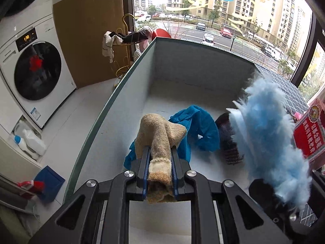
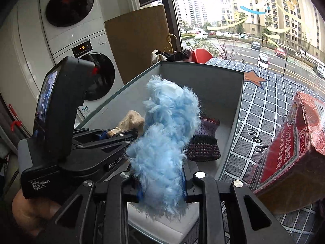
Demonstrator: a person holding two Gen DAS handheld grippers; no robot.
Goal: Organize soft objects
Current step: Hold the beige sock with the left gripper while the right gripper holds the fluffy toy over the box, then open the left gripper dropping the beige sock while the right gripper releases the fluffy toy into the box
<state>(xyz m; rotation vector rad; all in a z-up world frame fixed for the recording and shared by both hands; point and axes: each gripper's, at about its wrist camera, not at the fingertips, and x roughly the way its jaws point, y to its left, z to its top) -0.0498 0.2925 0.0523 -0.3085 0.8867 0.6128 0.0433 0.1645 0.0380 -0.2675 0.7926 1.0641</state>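
Observation:
My left gripper point(image 1: 159, 152) is shut on a tan knitted sock point(image 1: 160, 136) and holds it over the grey open box point(image 1: 142, 71). A blue plastic glove point(image 1: 199, 126) and a dark purple knitted piece point(image 1: 227, 142) lie on the box floor. My right gripper point(image 2: 162, 185) is shut on a fluffy light-blue sock point(image 2: 168, 126), held over the box's near end point(image 2: 233, 126). The fluffy sock also shows in the left wrist view point(image 1: 270, 136). The left gripper point(image 2: 119, 134) with the tan sock point(image 2: 130, 122) shows left in the right wrist view, beside the purple piece point(image 2: 205, 144).
A red printed carton point(image 2: 290, 148) stands right of the box on a checked dark mat point(image 2: 264, 101). Stacked washer and dryer point(image 1: 34, 69) stand at left, with detergent bottles point(image 1: 30, 140) on the floor. A gold rack with clothes point(image 1: 121, 40) stands by the window.

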